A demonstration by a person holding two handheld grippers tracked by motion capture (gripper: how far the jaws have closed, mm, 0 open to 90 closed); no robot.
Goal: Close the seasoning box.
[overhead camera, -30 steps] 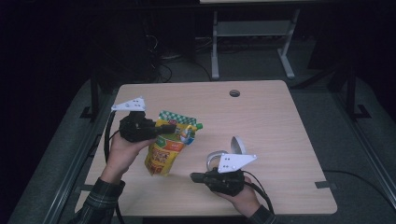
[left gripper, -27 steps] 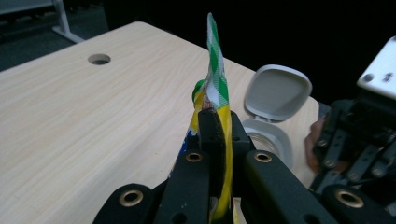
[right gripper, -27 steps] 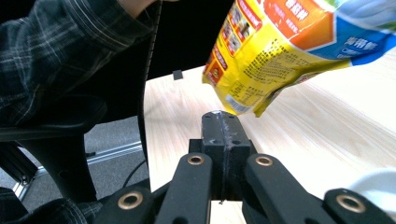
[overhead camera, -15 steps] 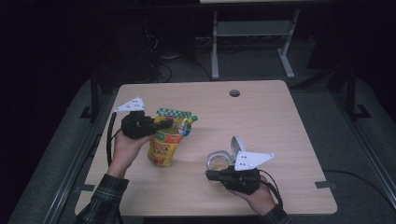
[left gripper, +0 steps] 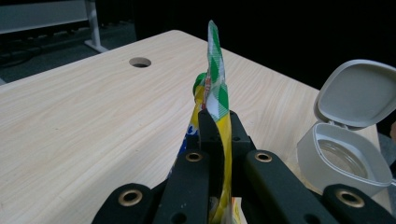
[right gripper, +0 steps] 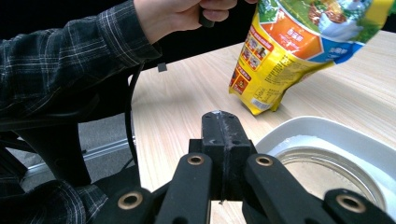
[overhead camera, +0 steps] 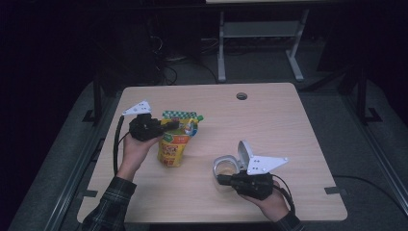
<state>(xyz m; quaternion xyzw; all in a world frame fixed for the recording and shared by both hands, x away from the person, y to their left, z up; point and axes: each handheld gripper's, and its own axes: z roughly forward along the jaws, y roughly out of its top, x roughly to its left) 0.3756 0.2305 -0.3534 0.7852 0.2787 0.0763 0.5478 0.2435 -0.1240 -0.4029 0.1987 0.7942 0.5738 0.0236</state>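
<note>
Near the left edge of the table [overhead camera: 288, 125], the left claw [overhead camera: 168, 126] is clamped on the top of a yellow bag [overhead camera: 174, 147]. Its jaws pinch the green-checked top strip [left gripper: 215, 79] of the bag between them. The bag hangs tilted, with its bottom corner touching the wood. It has bright orange and blue pictures on its front [right gripper: 299, 51]. A hand [overhead camera: 134, 150] in a checked sleeve [overhead camera: 108, 207] holds this claw.

Closer to the front edge, right of the middle, the right claw [overhead camera: 222, 179] lies low over the table. Its jaws are pressed together with nothing between them [right gripper: 220, 140]. Just beside its tip stands a small white tub [overhead camera: 226, 166]. The tub's lid [overhead camera: 244, 155] is flipped up and stands open on its hinge. The tub has a clear round opening in the middle [left gripper: 343, 158]. The bag and the tub are near each other but do not touch.

A round hole [overhead camera: 241, 96] sits in the table near the back edge.
</note>
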